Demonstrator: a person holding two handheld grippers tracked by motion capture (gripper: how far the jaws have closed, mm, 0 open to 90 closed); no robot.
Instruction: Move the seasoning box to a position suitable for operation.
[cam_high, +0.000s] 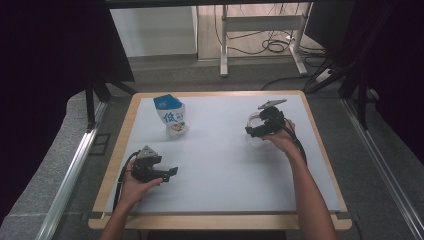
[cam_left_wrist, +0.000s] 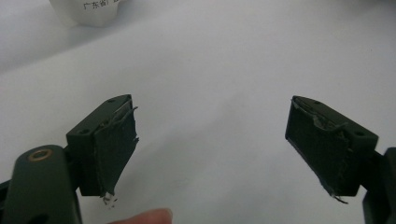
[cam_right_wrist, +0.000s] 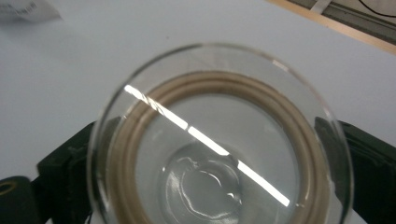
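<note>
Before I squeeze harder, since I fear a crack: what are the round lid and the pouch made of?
The lid looks like clear, glossy glass: see-through, with a sharp light streak, plus a beige ring, probably a rubbery seal. The pouch seems printed plastic film or coated paper; I can't tell which.

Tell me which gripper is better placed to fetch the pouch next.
Left, likely. The left gripper is open and empty, with clear table between it and the blue-topped pouch. The right gripper has its jaws around the glass lid, farther from the pouch.
</note>
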